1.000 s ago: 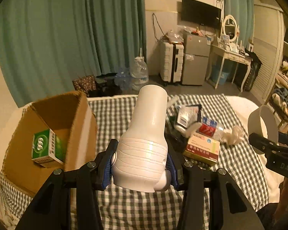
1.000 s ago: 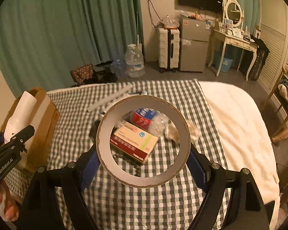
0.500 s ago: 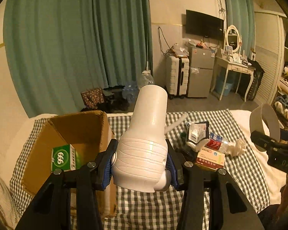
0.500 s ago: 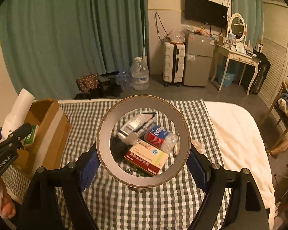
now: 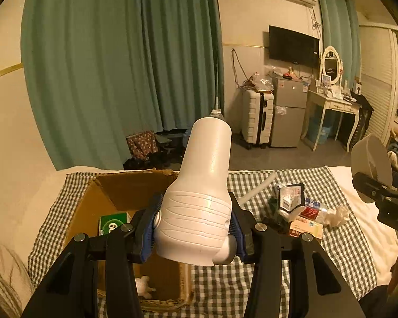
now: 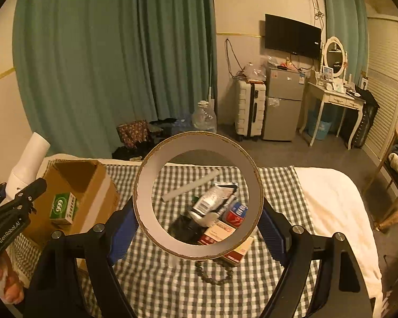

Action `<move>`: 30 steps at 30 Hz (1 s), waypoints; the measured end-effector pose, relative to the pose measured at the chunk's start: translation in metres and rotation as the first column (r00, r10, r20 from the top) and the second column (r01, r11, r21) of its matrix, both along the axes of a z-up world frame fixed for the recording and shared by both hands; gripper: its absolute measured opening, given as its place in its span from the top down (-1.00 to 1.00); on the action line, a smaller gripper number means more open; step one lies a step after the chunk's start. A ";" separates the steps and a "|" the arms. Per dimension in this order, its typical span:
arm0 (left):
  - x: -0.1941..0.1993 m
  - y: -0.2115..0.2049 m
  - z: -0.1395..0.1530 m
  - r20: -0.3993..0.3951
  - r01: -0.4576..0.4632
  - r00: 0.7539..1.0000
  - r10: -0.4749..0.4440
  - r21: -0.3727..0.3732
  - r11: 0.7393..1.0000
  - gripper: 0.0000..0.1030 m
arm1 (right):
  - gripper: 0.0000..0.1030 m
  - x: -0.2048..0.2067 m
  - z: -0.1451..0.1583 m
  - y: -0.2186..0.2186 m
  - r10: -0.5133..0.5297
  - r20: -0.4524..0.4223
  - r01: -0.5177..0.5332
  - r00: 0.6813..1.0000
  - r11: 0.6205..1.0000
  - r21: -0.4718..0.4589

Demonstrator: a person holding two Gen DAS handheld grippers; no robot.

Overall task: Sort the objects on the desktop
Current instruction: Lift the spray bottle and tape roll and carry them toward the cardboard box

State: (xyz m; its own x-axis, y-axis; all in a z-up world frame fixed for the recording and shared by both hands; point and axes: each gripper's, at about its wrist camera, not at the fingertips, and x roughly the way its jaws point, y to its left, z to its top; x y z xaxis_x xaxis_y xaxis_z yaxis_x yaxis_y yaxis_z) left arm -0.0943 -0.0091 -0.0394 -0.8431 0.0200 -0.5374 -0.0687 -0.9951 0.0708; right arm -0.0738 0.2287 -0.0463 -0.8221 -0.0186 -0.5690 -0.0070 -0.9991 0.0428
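At the far left we see the open cardboard box (image 5: 98,201) standing on the checked cloth (image 5: 252,286), with a green carton (image 5: 111,224) and a small white figure (image 5: 144,287) lying inside it. Just right of that, our left tool (image 5: 193,225) is clamped on a white plastic bottle-shaped object (image 5: 201,201), its blue pads pressing the ribbed wide end from both sides while the narrow end points up and away; it hangs over the box's right edge (from the right wrist view the same object (image 6: 26,164) shows at the left border, with fingers of the hand (image 6: 5,288) under the tool). Further right, a loose heap lies on the cloth: a pale stick (image 6: 189,186), a crumpled packet (image 6: 212,198), a red and blue pack (image 6: 236,212), a red and cream carton (image 6: 217,234) and a bead bracelet (image 6: 215,273) nearest us. Our right tool (image 6: 199,228) stands wide, holding a large cardboard tape ring (image 6: 199,198) by its outer rim, upright and facing the camera, raised above that heap, which shows through its hole. Beyond the cloth's right edge lies a bare white bed cover (image 6: 331,201).
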 end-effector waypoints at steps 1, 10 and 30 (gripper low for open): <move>0.000 -0.002 0.001 0.000 -0.003 1.000 0.003 0.000 1.000 0.07 | -0.60 0.000 0.000 -0.003 0.004 -0.003 -0.004 1.000 1.000 0.000; -0.003 -0.028 0.003 -0.005 -0.049 0.999 0.049 0.011 0.999 0.07 | -0.60 -0.008 0.001 -0.032 0.057 0.003 -0.057 0.998 0.998 -0.032; -0.021 -0.105 -0.014 0.059 -0.164 0.985 0.163 0.005 0.986 0.07 | -0.60 -0.031 -0.018 -0.116 0.201 0.031 -0.200 0.979 0.979 -0.039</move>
State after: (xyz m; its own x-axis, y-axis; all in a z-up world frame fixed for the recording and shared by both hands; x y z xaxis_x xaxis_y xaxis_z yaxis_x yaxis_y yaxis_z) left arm -0.1154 -0.1140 -0.0536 -0.8026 -0.1102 -0.5862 0.0912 -0.9939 0.0619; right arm -0.1044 0.1123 -0.0639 -0.7795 -0.2021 -0.5929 0.1915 -0.9781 0.0817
